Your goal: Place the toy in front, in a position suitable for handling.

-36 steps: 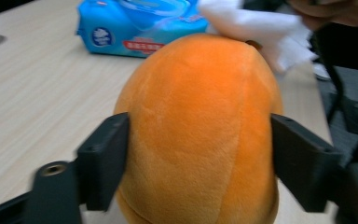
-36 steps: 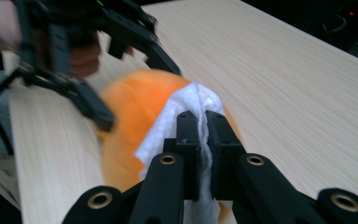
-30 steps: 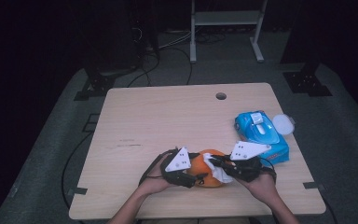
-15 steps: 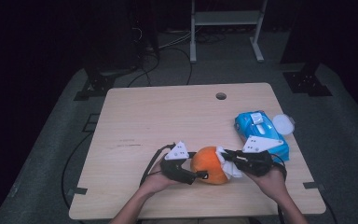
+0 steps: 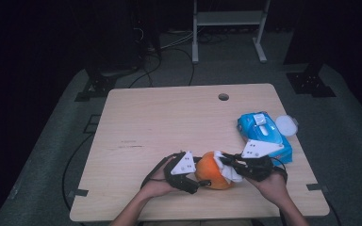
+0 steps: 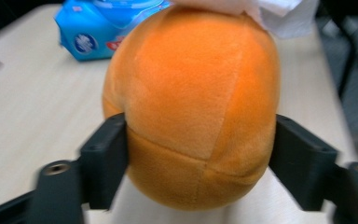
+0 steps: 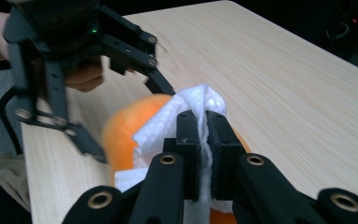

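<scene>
Tabletop: left tool (image 6: 200, 154) looser than before

A light wooden table (image 5: 169, 127) was seen on a grey floor mat (image 5: 52, 155), with a round cable hole (image 5: 223, 97) near its far edge. A blue wipes pack (image 5: 264, 134) was laid near the right edge, with a white round lid (image 5: 286, 125) just beside it. An orange plush ball (image 5: 212, 170) was rested on the near part of the tabletop.
</scene>
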`<state>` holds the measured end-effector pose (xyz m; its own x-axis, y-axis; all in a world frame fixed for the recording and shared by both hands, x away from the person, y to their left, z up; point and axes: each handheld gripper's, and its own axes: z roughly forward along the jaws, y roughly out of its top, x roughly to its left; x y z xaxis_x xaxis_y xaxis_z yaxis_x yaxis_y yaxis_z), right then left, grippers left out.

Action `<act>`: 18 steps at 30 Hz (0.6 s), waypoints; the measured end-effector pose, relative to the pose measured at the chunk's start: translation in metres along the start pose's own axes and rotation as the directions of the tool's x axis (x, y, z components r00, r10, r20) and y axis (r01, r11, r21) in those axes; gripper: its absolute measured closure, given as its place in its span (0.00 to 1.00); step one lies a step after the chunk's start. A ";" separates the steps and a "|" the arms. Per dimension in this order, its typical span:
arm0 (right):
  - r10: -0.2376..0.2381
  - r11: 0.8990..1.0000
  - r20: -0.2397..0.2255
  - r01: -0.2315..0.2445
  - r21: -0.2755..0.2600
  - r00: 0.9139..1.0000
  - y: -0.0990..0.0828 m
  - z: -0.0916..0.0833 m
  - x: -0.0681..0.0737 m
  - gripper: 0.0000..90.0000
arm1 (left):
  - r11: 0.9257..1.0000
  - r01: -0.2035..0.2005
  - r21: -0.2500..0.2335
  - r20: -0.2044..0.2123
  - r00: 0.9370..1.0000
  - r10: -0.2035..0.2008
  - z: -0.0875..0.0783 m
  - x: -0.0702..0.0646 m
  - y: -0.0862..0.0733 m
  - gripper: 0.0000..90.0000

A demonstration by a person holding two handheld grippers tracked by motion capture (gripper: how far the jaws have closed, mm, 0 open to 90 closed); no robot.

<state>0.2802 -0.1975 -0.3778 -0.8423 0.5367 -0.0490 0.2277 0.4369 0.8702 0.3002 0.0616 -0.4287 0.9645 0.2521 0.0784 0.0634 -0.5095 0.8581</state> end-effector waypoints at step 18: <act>-0.048 0.999 -0.050 0.048 0.003 0.998 0.005 0.012 0.018 0.93 | 0.998 0.056 -0.022 -0.011 0.998 -0.057 0.000 -0.001 -0.001 0.34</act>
<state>0.2722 -0.1771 -0.3797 -0.8757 0.4782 -0.0660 0.1883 0.4642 0.8655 0.2995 0.0621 -0.4295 0.9565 0.2897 0.0354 0.1120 -0.4762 0.8722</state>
